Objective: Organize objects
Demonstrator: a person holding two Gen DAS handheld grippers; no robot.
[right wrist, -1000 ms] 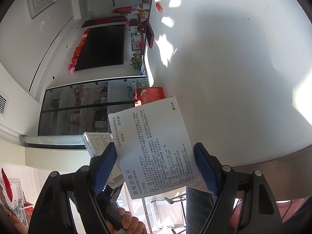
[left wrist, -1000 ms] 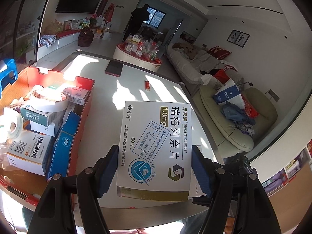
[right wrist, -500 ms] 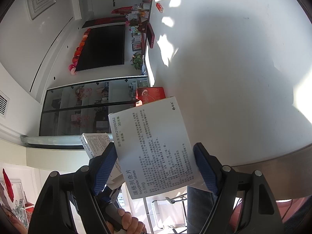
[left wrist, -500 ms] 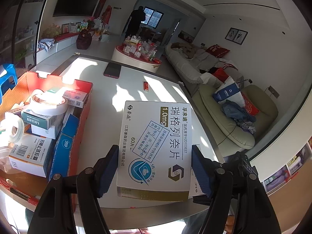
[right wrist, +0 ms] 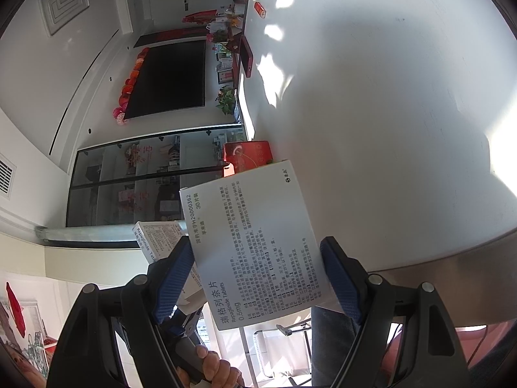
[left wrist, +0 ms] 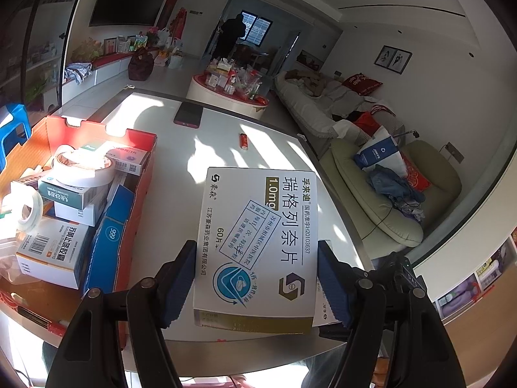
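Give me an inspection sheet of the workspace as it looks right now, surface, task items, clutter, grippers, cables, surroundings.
Surface: white table, sunlit patches, mostly bare.
Job's things: 1.0mg tablet box in the left gripper; 0.5mg tablet box in the right gripper; red cardboard tray at the table's left holds medicine boxes and two tape rolls.
Clutter: dark phone and small red tube on the table's far part.
Grippers: both shut on their boxes, pads against the box sides.
Cables: thin cables run along the right gripper's frame, beside a hand.
Surroundings: living room; sofa, armchair piled with clothes, round low table, a person standing far back.
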